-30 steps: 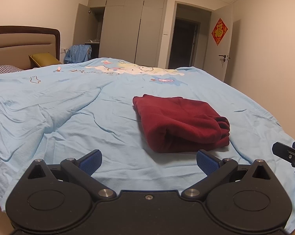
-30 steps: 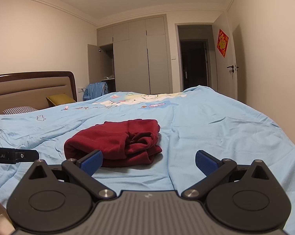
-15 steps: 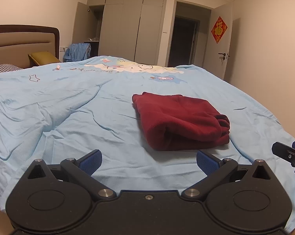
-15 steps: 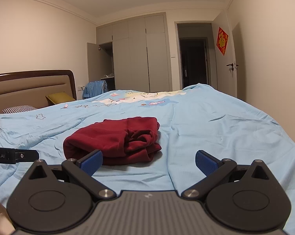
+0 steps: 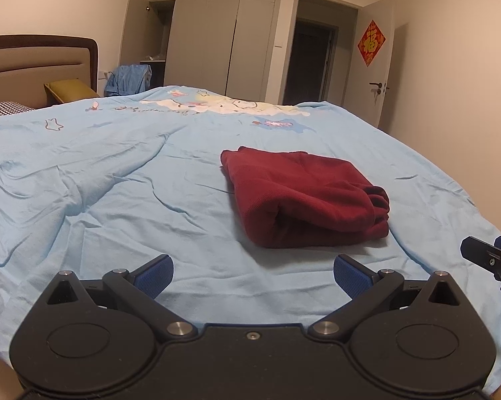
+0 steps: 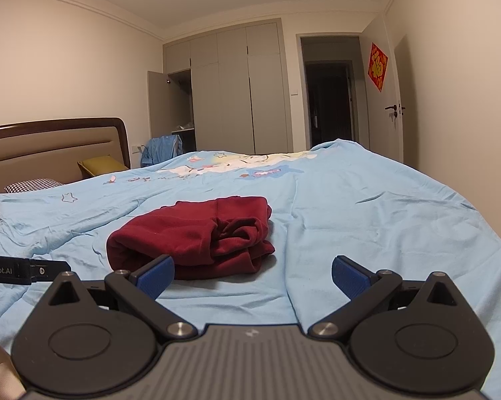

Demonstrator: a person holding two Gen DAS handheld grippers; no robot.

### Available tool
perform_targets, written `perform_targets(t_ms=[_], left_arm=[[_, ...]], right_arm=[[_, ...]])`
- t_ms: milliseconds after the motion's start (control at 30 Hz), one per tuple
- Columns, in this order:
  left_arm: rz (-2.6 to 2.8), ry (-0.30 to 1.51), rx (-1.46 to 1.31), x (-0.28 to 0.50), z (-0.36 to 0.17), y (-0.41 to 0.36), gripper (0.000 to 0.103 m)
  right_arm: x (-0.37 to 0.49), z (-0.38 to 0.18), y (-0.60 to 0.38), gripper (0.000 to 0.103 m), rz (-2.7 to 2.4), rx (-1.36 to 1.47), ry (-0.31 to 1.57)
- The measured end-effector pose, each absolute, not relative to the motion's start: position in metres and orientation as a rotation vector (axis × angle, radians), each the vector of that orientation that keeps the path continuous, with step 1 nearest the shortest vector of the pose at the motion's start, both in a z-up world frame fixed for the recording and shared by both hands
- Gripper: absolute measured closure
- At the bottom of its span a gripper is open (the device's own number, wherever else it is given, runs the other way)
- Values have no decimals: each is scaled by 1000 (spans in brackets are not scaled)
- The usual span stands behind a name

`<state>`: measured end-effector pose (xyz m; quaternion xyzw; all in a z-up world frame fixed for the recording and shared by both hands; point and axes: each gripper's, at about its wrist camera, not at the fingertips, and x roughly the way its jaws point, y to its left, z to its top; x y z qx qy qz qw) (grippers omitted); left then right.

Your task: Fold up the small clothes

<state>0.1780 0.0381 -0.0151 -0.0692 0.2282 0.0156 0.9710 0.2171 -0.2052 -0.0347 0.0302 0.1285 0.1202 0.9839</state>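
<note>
A dark red garment (image 5: 303, 196) lies folded into a thick bundle on the light blue bedspread (image 5: 117, 200), its rolled open ends facing right. My left gripper (image 5: 252, 271) hovers just short of it, open, nothing between its blue pads (image 5: 154, 271). In the right wrist view the same red garment (image 6: 190, 236) sits ahead and to the left. My right gripper (image 6: 252, 273) is open and empty too, with its left pad close in front of the bundle. Each gripper shows at the edge of the other's view.
The bed's headboard (image 5: 34, 66), a mustard pillow (image 5: 70, 90) and a checked pillow (image 6: 34, 185) are at far left. Grey wardrobes (image 6: 237, 90), one door ajar, and a dark doorway (image 6: 330, 100) stand behind. The bedspread drops off at the right edge (image 5: 477, 206).
Both views have shifted slightly, with the left gripper tilting so the garment sits a little higher in frame. The garment has not moved and both grippers stay open.
</note>
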Motion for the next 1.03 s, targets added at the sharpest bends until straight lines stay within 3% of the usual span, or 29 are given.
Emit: perform_targets(t_ms=[1033], left_arm=[[84, 539, -123, 206, -29, 32, 1]], right_arm=[[242, -49, -198, 0, 267, 46, 336]])
